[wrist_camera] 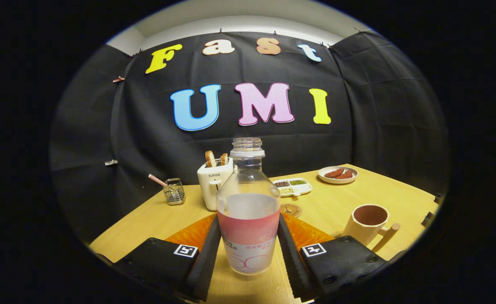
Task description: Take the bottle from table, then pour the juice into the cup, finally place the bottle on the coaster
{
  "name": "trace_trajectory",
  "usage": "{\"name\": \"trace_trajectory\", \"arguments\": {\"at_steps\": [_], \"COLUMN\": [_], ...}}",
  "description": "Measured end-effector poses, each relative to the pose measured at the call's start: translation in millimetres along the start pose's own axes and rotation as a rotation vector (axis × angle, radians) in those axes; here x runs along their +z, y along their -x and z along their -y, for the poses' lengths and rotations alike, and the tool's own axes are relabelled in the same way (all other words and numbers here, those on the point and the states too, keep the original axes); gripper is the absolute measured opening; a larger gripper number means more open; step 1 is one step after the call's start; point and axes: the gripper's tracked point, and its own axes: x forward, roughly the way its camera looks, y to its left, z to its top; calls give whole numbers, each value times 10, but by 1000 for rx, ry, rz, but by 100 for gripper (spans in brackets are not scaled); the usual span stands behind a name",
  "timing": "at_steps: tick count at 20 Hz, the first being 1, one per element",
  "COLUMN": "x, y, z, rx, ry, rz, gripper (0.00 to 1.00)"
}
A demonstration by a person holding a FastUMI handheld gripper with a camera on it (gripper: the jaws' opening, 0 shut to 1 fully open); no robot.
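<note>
The gripper (248, 245) has its two fingers pressed against either side of the bottle (248, 211), pinching it at the labelled lower half. The bottle stands upright between the fingers, uncapped, with pale juice filling it up to about the shoulder; whether its base rests on the wooden surface (341, 198) or hangs just above cannot be told. The cup (368, 221), empty with a wooden handle, sits to the right of the fingers. The round coaster (290, 210) lies just beyond the bottle on the right. Farther back stand a white toaster (212, 181), a divided tray (292, 186), a plate of snacks (338, 174) and a wire holder (174, 191).
</note>
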Motion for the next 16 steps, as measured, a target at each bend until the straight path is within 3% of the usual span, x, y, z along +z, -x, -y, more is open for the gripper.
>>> {"name": "trace_trajectory", "arguments": {"at_steps": [7,16], "x": [335,-7], "y": [142,158], "z": [220,581], "rx": [17,21], "ry": [-111,-556], "rz": [-33,-211], "gripper": [74,74]}}
